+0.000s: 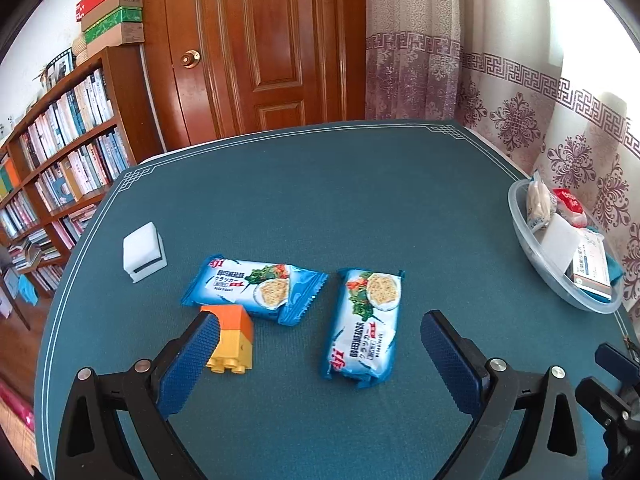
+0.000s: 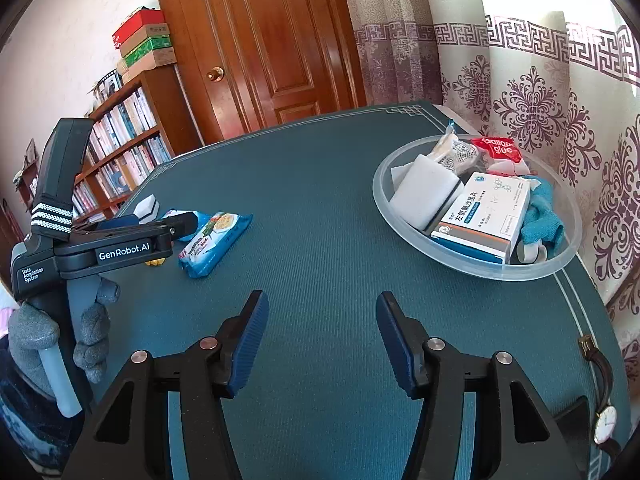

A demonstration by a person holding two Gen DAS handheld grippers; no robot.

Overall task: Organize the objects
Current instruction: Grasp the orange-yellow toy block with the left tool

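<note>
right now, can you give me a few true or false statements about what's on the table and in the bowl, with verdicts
1. Two blue cracker packets lie on the green table mat. True.
2. The white sponge on the mat sits inside the clear plastic bowl. False: it lies on the mat, far from the bowl; another white sponge is in the bowl.
3. The medicine box is in the bowl. True.
4. The left gripper is shut on the orange and yellow toy block. False: it is open, holding nothing.
5. The right gripper holds a wristwatch. False: it is empty; the wristwatch lies on the mat.
</note>
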